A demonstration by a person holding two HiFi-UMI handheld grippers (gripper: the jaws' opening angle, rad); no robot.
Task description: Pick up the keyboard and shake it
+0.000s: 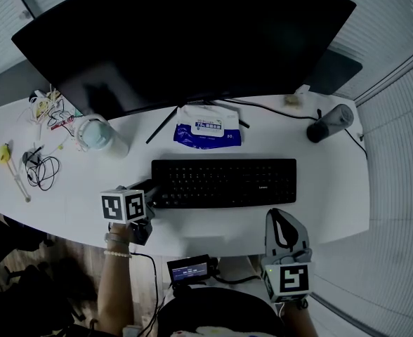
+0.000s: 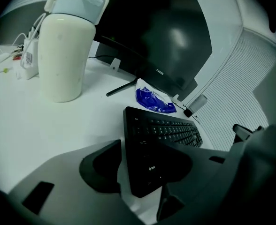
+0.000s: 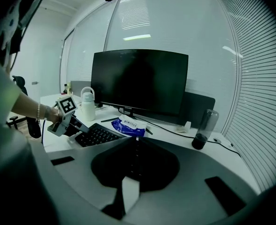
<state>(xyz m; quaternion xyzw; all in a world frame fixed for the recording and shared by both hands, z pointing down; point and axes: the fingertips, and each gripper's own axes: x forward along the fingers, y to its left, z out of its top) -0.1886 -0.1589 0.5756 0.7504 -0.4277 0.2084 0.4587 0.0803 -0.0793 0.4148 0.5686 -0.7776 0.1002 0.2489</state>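
- Head view: the keyboard [image 1: 224, 182] lay flat on the desk [image 1: 333, 188], in front of the monitor. The left gripper [image 1: 147, 194] was at the keyboard's left end. The right gripper [image 1: 282, 220] sat near the desk's front edge, just below the keyboard's right end and apart from it. The step in hand looked like the grasp, with the lift not yet made.
- Left gripper view: the keyboard's left end stood between the spread jaws. One jaw was outside the end edge and the other lay over the keys. A thin strip of desk showed between the outer jaw and the edge, so the grip was probably not yet tight, though the dark picture made contact hard to judge. The next move called for closing firmly before lifting.
- Right gripper view: the jaws were pressed together with nothing between them. The keyboard lay ahead and to the left, well clear. This gripper would need to open and reach the right end if both were to carry the shake.
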